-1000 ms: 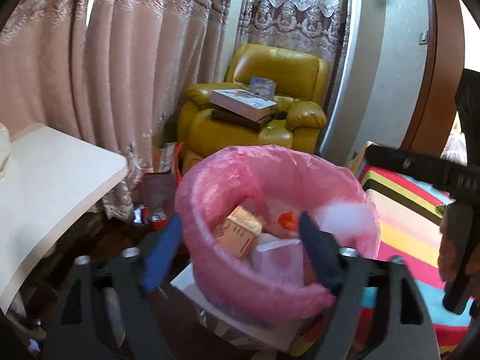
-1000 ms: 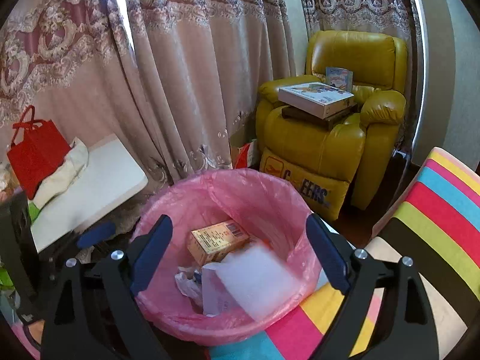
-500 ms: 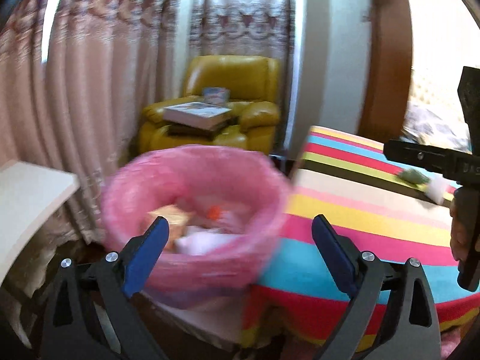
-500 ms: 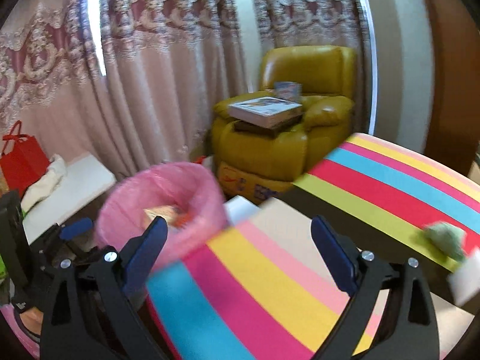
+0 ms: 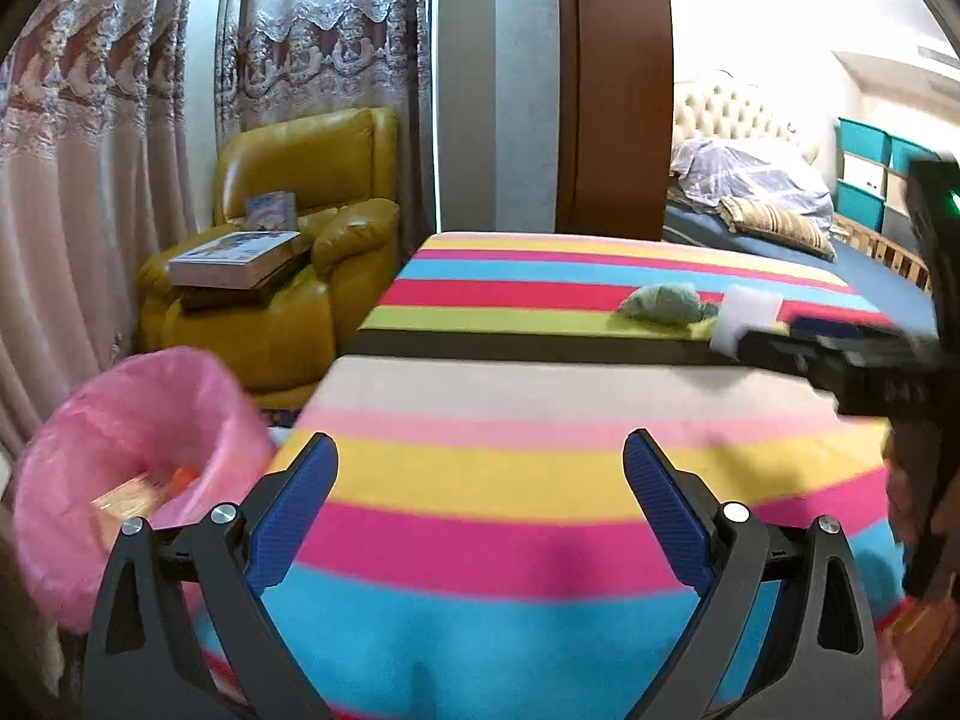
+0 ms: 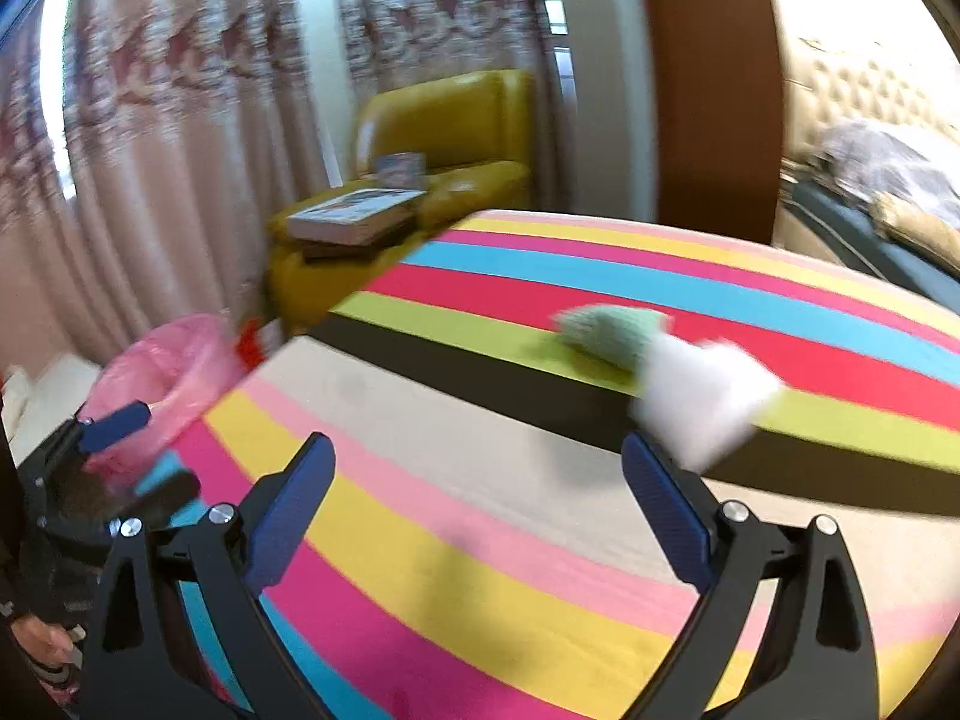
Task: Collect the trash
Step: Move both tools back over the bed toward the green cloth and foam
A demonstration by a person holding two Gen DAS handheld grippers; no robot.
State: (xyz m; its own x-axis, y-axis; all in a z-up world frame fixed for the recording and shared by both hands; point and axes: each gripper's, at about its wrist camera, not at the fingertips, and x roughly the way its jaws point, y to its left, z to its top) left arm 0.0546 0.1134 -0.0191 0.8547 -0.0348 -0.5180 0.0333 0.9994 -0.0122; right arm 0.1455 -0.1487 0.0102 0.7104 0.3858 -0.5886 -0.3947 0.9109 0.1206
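Trash: green crumpled wad (image 5: 663, 303) + white piece (image 5: 747, 324) lying on striped tabletop (image 5: 480, 480), far side, on the lime stripe next to the black stripe. The two sit just beside each other, maybe touching; white one nearer the R edge in L wrist view. In R wrist view same pair, green wad (image 6: 612, 330) behind white piece (image 6: 702, 399), both motion-blurred, shape of white one hard to tell.

Pink-lined bin (image 5: 132, 468) off the table's L corner, lower than tabletop. Inside: a tan carton + sth orange, blurred. Also seen small at L in R wrist view (image 6: 159, 372).

L gripper (image 5: 480, 474): fingers spread wide, nothing between pads, over the yellow/pink stripes near table's near edge. R gripper (image 6: 477, 474): fingers spread wide too, empty, over cream/pink stripes; white piece just past its R fingertip, not touching as far as I can tell. R gripper body shows at R edge of L wrist view, dark, partly covering white piece.

Bkgd: yellow armchair (image 5: 288, 240) w/ stacked books on seat, patterned curtains (image 5: 90, 180), bed (image 5: 780, 210) w/ tufted headboard past a brown doorframe.
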